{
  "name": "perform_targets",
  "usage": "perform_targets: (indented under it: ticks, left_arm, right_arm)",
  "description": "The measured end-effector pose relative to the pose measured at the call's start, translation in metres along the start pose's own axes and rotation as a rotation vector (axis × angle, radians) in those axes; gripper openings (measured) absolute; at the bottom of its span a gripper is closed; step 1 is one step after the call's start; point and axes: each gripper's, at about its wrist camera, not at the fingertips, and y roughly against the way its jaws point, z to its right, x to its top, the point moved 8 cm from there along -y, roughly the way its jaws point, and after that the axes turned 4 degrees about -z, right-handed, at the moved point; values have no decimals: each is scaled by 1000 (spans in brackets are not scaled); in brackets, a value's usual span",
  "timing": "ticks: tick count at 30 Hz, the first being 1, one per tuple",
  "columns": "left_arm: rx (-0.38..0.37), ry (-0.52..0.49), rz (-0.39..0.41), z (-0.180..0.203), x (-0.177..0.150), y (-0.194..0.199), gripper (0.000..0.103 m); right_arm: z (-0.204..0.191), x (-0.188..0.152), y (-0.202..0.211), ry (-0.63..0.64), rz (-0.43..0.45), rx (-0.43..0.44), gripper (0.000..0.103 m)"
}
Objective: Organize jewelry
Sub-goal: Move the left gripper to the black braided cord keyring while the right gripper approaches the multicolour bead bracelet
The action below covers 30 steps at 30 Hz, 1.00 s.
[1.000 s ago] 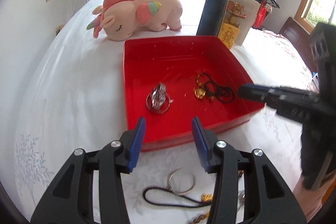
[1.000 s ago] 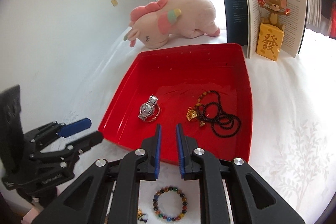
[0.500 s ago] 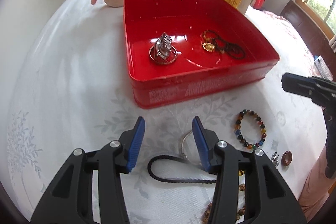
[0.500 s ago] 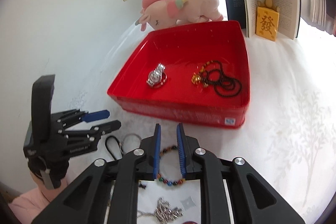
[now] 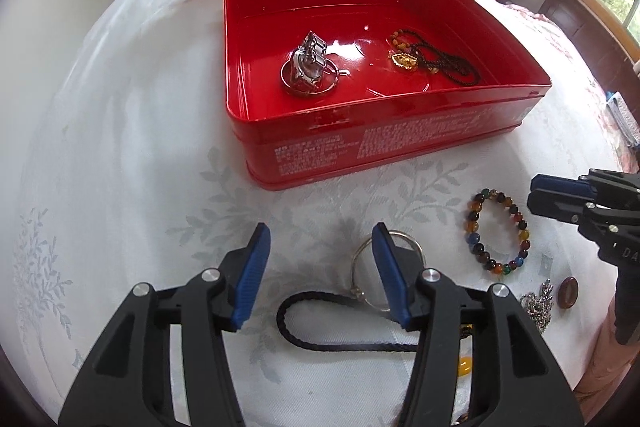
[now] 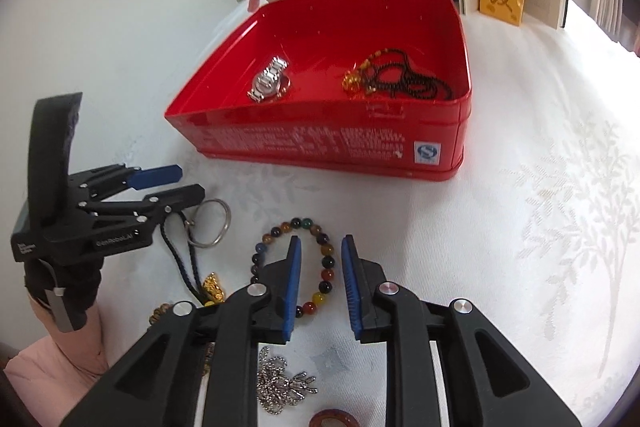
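Red tin (image 5: pixel 360 147) on the tabletop holds a watch (image 5: pixel 308 67) and black necklace (image 5: pixel 440 57). Both claws, left (image 5: pixel 320 275) and right (image 6: pixel 320 281), released, jaws just widening; beaded bracelet (image 6: pixel 316 259) lies below the right.

left gripper (image 5: pixel 320 247) fills the lower middle of its own view, angled steeply down, jaws apart and just been opening, nothing pinched. right gripper (image 6: pixel 321 255), lower centre of its view, stands narrowly parted, jaws just widening too, pads pressing nothing.
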Motion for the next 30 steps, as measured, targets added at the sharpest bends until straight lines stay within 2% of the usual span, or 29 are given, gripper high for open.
perform_targets:
  ticks: [12, 16, 19, 20, 22, 24, 27, 30]
  left_arm:
    - [-23, -8, -44, 0, -3, -12, 52]
    - [-56, -22, -59, 6, -6, -12, 51]
    - [-48, -31, -63, 8, -7, -14, 50]
    - [-49, -31, -63, 8, -7, -14, 47]
    - [-59, -35, -63, 11, -9, -14, 31]
    - [-77, -47, -67, 17, -11, -13, 19]
    - [-96, -56, -69, 21, -11, -12, 6]
    - [-114, -44, -64, 23, -11, -12, 2]
  right_arm:
    - [2, -1, -7, -7, -18, 2, 22]
    - [1, -1, -9, -10, -24, 2, 22]
    - [2, 0, -11, -14, -25, 3, 22]
    - [1, 0, -11, -14, -25, 3, 22]
    - [1, 0, -11, -14, -26, 4, 22]
    - [1, 0, -12, -15, -29, 5, 22]
    - [1, 0, -15, -21, -36, 3, 22]
    - [2, -1, -17, -26, -38, 2, 22]
